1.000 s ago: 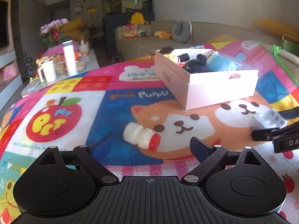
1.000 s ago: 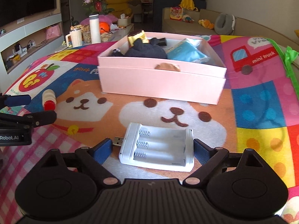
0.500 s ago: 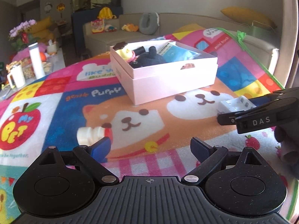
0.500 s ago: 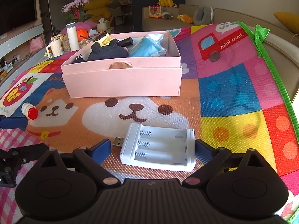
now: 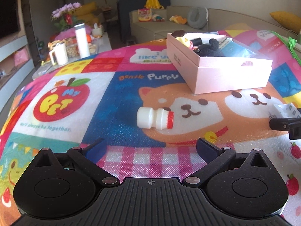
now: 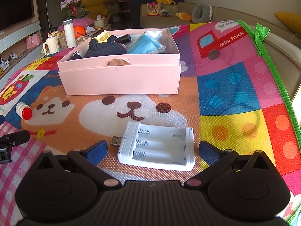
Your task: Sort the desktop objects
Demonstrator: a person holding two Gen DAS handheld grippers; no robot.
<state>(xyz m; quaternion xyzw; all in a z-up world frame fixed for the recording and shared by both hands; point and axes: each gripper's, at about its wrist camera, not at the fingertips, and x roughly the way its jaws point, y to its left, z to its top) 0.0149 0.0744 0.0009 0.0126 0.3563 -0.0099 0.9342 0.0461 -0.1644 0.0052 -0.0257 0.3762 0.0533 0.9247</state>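
A small white bottle with a red cap lies on its side on the colourful play mat, just ahead of my left gripper. Its jaws are opening, with nothing between them. The white battery charger with a USB plug lies flat between the blue pads of my right gripper. Those jaws are opening too, and the pads stand clear of it on both sides. Behind both stands an open pink box. The bottle also shows at the left edge of the right wrist view.
The pink box holds a dark plush toy, a blue packet and other small items. The mat's green edge runs along the right. Beyond the mat stand a low table with a white flask and a sofa.
Both grippers' jaws have spread a little wider. The left view swung right and came back left, so the bottle sits centred ahead again. The charger has stayed between the right fingers.
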